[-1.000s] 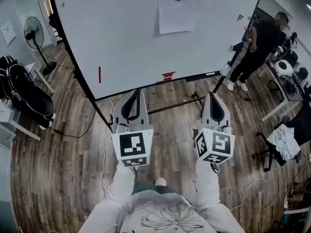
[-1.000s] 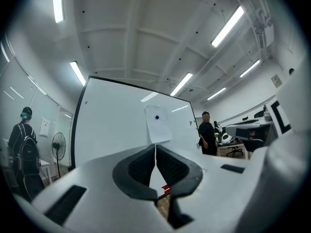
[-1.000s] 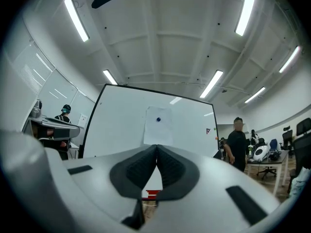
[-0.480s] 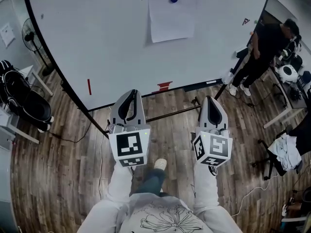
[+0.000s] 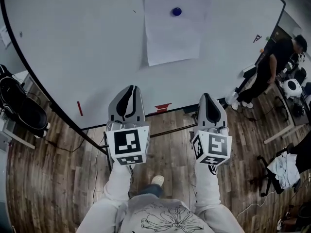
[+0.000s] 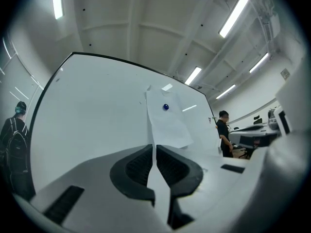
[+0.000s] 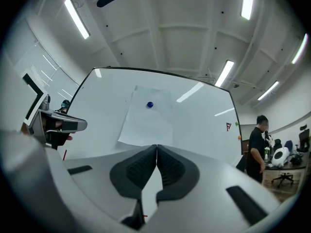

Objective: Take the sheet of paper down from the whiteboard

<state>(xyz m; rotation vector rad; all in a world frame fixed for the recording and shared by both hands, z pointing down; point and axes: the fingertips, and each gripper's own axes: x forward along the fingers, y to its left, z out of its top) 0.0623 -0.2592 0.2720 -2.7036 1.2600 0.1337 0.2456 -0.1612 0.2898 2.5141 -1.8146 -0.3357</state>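
Sheet of paper nearer than before; left gripper, right gripper fingers closed, empty.

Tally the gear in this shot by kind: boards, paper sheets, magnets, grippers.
whiteboard: 1
sheet of paper: 1
blue magnet: 1
grippers: 2 (left gripper, right gripper, both shut and empty)
Total: 5
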